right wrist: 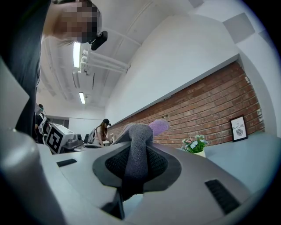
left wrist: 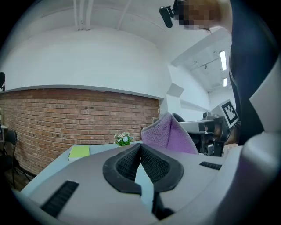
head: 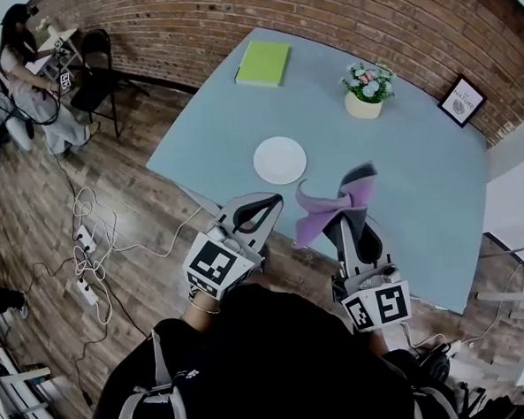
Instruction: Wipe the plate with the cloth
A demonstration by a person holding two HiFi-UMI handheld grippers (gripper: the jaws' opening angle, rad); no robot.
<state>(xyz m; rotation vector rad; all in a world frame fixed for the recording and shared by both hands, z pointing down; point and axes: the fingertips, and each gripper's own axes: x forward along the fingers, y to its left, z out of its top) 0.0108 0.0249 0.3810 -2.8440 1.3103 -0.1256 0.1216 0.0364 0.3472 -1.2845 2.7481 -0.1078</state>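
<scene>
Even, bright light from ceiling strips [right wrist: 77, 53]; strong fisheye bending, dark rounded corners, blurred foreground.

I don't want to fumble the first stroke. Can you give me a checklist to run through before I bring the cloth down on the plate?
1. Cloth clamped in right gripper: ok.
2. Left gripper shut, nothing in it: ok.
3. Plate bare, flat on table: ok.
4. Cloth touching plate: not ok, held short of it.
5. Flower pot and green notebook apart from plate: ok.
6. Where the plate is soiled: cannot tell.
</scene>
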